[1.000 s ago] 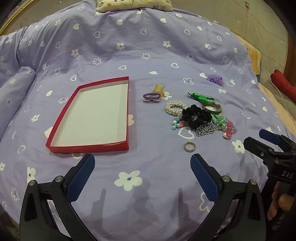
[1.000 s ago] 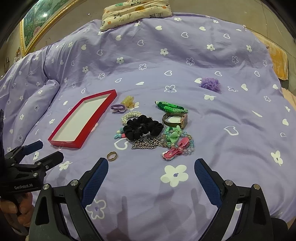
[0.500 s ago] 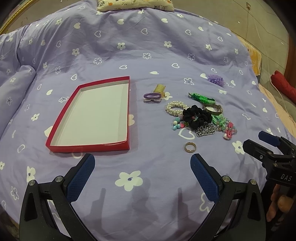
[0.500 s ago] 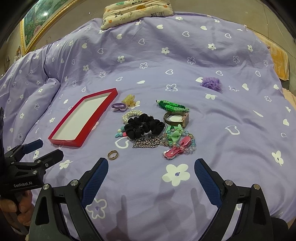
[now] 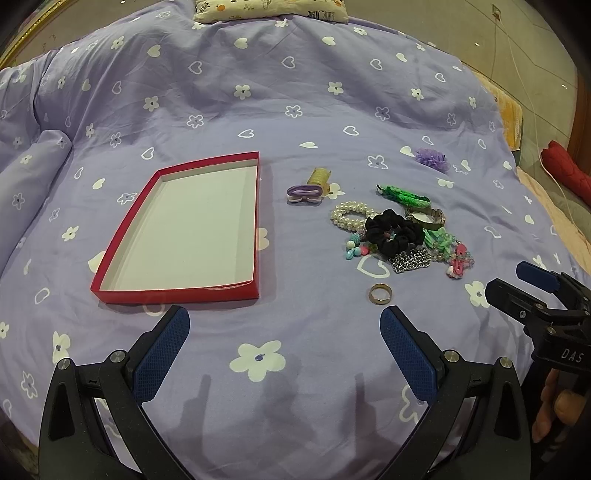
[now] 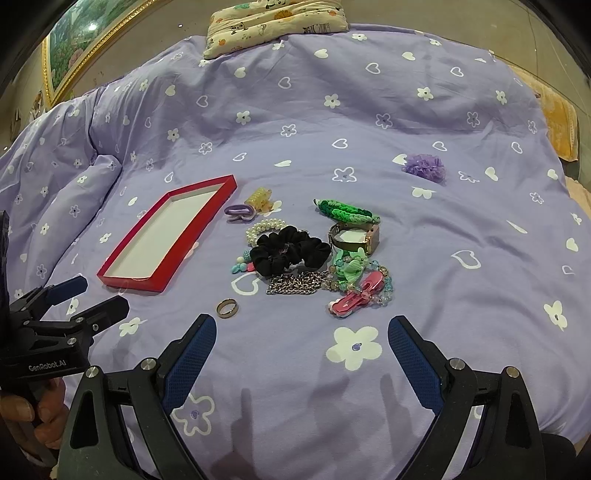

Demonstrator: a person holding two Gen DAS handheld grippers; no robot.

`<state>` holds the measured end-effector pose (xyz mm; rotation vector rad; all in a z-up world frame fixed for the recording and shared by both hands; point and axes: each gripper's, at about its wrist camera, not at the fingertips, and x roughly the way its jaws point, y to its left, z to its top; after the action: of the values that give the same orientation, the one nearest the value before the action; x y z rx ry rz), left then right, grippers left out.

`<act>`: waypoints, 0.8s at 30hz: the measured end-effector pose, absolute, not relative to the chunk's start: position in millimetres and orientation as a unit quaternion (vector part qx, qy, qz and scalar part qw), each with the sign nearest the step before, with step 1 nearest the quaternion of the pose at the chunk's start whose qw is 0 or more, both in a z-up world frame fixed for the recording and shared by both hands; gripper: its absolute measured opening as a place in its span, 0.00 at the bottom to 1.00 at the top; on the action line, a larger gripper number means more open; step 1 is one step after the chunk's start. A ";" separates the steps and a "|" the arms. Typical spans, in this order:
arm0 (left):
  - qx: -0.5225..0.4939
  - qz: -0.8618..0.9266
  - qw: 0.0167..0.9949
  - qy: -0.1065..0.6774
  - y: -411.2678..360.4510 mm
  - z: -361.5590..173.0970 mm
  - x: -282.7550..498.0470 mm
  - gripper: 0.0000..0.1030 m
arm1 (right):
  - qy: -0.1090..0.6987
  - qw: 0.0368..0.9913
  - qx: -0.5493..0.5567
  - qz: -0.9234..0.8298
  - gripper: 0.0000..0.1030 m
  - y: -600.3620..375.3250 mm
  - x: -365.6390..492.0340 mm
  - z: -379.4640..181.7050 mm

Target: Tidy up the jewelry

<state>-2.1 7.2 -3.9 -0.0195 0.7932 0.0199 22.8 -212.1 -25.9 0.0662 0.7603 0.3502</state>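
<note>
An empty red tray (image 5: 255,229) (image 6: 129,282) with a white floor lies on the purple bedspread. Right of it is a jewelry pile: a black scrunchie (image 5: 393,232) (image 6: 290,249), a pearl bracelet (image 5: 351,212), a watch (image 6: 354,236), a green braided band (image 6: 347,210), a silver chain (image 6: 295,284), a pink clip (image 6: 352,299), beads. A metal ring (image 5: 380,293) (image 6: 227,308) lies alone nearest me. A purple clip (image 5: 304,192) and a yellow clip (image 5: 319,177) lie near the tray. My left gripper (image 5: 284,347) and right gripper (image 6: 301,350) are open and empty, short of the pile.
A purple flower hair tie (image 5: 430,158) (image 6: 423,166) lies apart at the far right. A patterned pillow (image 6: 277,18) is at the bed's far end. A framed picture (image 6: 74,48) stands at far left. The bed's right edge drops off by a red object (image 5: 569,177).
Both grippers have eased slightly forward toward the jewelry, still open. Nothing on the bed has moved.
</note>
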 end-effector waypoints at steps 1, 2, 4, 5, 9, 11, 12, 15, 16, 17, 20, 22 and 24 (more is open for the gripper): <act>-0.009 0.010 0.922 0.386 6.8 -3.7 -1.9 1.00 | 0.369 0.913 0.032 0.170 0.93 -211.9 22.7 -25.8; -0.009 0.009 0.922 0.386 6.9 -3.3 -1.9 1.00 | 0.369 0.913 0.033 0.171 0.93 -211.4 22.6 -25.8; -0.009 0.008 0.922 0.386 6.6 -2.7 -1.3 1.00 | 0.369 0.913 0.033 0.171 0.93 -211.2 22.4 -25.8; -0.009 0.008 0.922 0.387 5.4 -2.7 -0.1 1.00 | 0.369 0.913 0.033 0.172 0.93 -210.9 22.3 -25.9; -0.010 0.005 0.921 0.389 4.1 -3.0 4.0 1.00 | 0.367 0.913 0.037 0.175 0.93 -213.0 23.3 -24.5; -0.013 0.002 0.921 0.390 3.8 -4.1 6.9 1.00 | 0.367 0.913 0.039 0.177 0.93 -213.7 24.2 -24.9; -0.014 0.001 0.920 0.391 3.9 -4.1 9.5 1.00 | 0.367 0.912 0.041 0.178 0.93 -214.1 25.1 -25.3; -0.015 -0.003 0.920 0.392 3.0 -4.2 16.0 1.00 | 0.368 0.911 0.045 0.179 0.93 -216.4 28.6 -26.6; -0.017 -0.006 0.920 0.392 3.3 -4.2 18.6 1.00 | 0.368 0.911 0.047 0.179 0.93 -217.0 30.3 -26.8; -0.019 -0.009 0.920 0.392 3.3 -4.3 21.6 1.00 | 0.369 0.911 0.048 0.179 0.92 -217.8 32.3 -26.8; -0.022 -0.016 0.919 0.394 2.3 -3.7 34.4 1.00 | 0.370 0.910 0.057 0.179 0.92 -222.0 40.6 -26.9; -0.020 -0.022 0.918 0.395 0.2 -4.0 42.5 1.00 | 0.372 0.909 0.064 0.177 0.92 -225.8 48.1 -27.1; -0.017 -0.031 0.917 0.398 -3.7 -5.0 52.5 1.00 | 0.373 0.909 0.067 0.174 0.92 -228.5 55.5 -27.8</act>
<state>52.5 -3.7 -5.0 -0.0352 0.8195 -0.0638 55.5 -228.5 -27.8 0.1382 0.7695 0.3584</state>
